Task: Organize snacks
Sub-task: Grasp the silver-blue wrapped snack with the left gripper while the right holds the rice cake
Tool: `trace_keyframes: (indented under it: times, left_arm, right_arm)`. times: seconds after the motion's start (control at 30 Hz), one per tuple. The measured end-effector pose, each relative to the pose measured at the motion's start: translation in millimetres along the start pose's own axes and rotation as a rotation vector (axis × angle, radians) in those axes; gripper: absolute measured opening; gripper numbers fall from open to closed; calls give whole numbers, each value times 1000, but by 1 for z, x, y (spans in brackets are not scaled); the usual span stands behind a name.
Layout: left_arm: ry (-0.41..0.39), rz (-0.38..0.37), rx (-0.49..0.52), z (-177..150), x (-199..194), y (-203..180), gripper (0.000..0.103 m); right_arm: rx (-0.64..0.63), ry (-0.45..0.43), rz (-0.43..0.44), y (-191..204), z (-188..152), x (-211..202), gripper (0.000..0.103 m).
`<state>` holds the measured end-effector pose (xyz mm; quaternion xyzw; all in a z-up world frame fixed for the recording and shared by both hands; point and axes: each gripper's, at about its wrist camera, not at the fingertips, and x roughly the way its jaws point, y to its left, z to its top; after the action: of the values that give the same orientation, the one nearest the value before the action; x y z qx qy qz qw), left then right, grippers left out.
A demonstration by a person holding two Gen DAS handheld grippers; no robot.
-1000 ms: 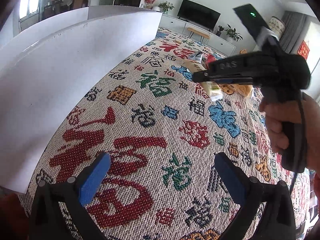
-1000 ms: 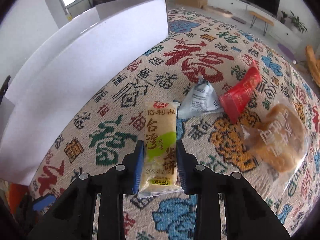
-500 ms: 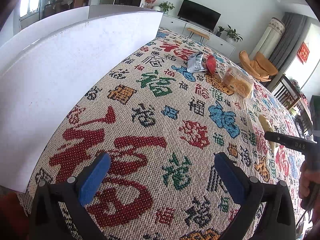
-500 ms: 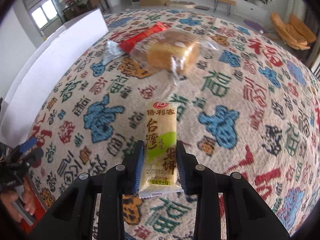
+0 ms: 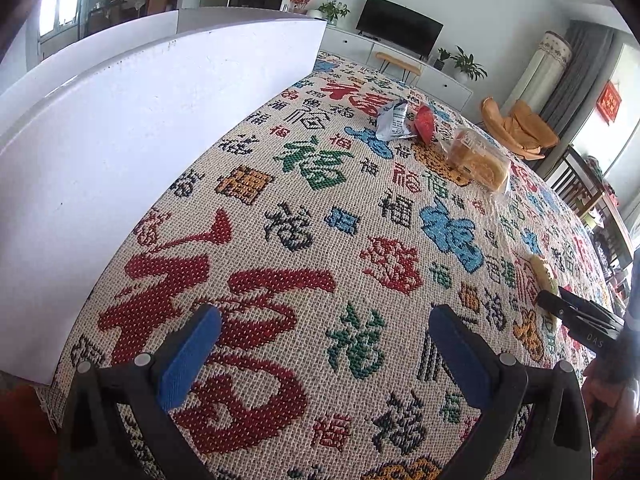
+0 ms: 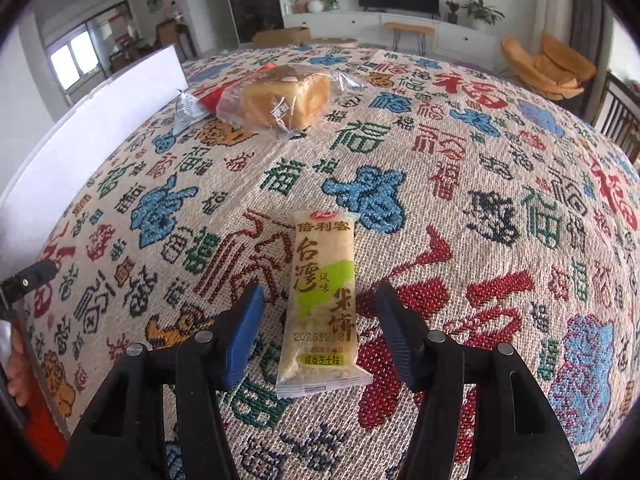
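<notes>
**Rice cracker packet lies between parted jaws on the patterned worktop**

A worktop (image 6: pixel 460 184) covered in a woven cloth of red, blue and green characters fills both views. Along its left edge stands a tall white board (image 5: pixel 132 128), upright. Toward the far end of the cloth a clear-wrapped loaf of bread (image 6: pixel 286 98) lies beside a red packet (image 5: pixel 425 123) and a silver-grey packet (image 5: pixel 392 122); the three sit close together, well apart from the near edge.

The right gripper (image 6: pixel 320 332) hangs over the near part of the cloth, and its jaws have just been opening: they now stand apart on either side of the yellow-and-green rice cracker packet (image 6: pixel 322 308), with a gap between each blue pad and the wrapper. The packet lies flat on the cloth, its long side pointing away from the camera, well apart from the other snacks.

The left gripper (image 5: pixel 324 350) hangs above the cloth near the white board, jaws wide, with nothing between them
</notes>
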<state>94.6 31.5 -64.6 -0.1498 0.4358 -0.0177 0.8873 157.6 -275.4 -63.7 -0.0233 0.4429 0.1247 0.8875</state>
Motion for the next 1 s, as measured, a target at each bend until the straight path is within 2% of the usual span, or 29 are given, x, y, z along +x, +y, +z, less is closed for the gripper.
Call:
trace_keyframes:
  times: [0.13, 0.37, 0.63, 0.7, 0.77, 1.0]
  left_arm:
    - [3, -2, 2, 0, 0, 0, 103]
    - [8, -22, 0, 1, 1, 0, 103]
    - [43, -119, -14, 10, 8, -9, 103]
    - [67, -145, 3, 21, 17, -15, 103]
    - [75, -134, 42, 38, 28, -22, 103]
    - [6, -125, 12, 131, 72, -36, 102]
  right_arm:
    - [-50, -18, -38, 11, -5, 1, 71]
    - [-54, -34, -44, 13, -10, 0, 74]
    - [-54, -32, -47, 13, -12, -1, 77]
    - [-54, -32, -47, 13, -12, -1, 77]
    - [-54, -32, -48, 13, -12, -1, 77]
    - [-54, -32, -45, 13, -12, 0, 77]
